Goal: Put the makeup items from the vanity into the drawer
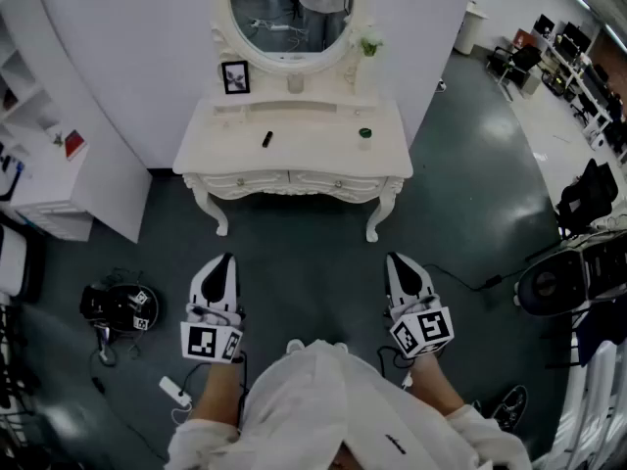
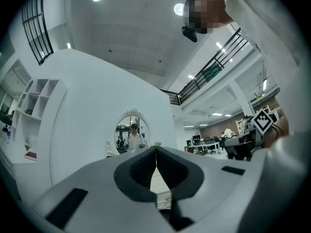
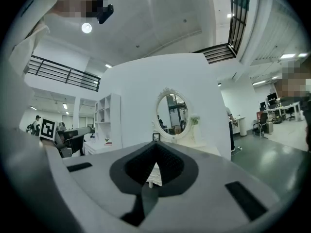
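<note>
Looks like smooth white-painted wood on the carved table (image 1: 294, 155), satin rather than glossy. Shines dark and polished on the floor (image 1: 304, 248), with patches of glare. Glass in the mirror (image 1: 290, 8). Matt white plastic on left gripper (image 1: 226, 259) and right gripper (image 1: 396, 258); black ribbed pads (image 2: 138, 171). Soft white cloth on the sleeves (image 1: 313, 399).

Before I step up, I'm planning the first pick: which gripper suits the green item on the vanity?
Probably right: the green item lies far right on the vanity, ahead of the right gripper; the left gripper faces the black tube.
</note>
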{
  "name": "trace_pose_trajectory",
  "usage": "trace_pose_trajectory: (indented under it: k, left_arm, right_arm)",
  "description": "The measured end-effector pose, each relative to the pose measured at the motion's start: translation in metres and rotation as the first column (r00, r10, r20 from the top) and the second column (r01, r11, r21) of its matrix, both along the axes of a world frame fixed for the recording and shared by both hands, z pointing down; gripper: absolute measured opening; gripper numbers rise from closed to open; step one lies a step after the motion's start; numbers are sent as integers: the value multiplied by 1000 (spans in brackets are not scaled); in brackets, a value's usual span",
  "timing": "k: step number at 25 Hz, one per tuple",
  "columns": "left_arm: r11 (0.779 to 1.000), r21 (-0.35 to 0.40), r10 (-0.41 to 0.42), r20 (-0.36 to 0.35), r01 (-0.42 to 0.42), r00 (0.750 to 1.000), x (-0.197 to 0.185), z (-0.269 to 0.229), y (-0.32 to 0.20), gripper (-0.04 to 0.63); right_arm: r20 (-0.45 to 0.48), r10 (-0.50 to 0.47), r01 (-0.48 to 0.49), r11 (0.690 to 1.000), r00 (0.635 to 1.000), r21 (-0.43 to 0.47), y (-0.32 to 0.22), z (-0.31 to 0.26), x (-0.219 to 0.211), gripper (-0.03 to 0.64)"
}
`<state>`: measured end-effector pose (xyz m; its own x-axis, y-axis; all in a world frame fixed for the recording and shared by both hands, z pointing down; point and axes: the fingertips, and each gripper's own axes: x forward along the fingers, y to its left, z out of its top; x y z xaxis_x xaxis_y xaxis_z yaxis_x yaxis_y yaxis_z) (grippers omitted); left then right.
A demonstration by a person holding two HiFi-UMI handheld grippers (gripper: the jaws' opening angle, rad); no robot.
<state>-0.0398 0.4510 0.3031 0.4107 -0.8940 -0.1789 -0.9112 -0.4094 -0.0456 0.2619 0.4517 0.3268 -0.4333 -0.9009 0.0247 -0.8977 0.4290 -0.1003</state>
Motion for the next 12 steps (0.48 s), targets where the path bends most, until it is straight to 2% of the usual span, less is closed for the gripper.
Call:
trace_pose_trajectory:
  k: [12]
  left_arm:
    - [1000, -13, 17, -6, -17, 1000, -7, 1, 1, 28]
  right_arm:
    - [-37, 5, -5, 1000, 999, 2, 5, 2, -11, 18]
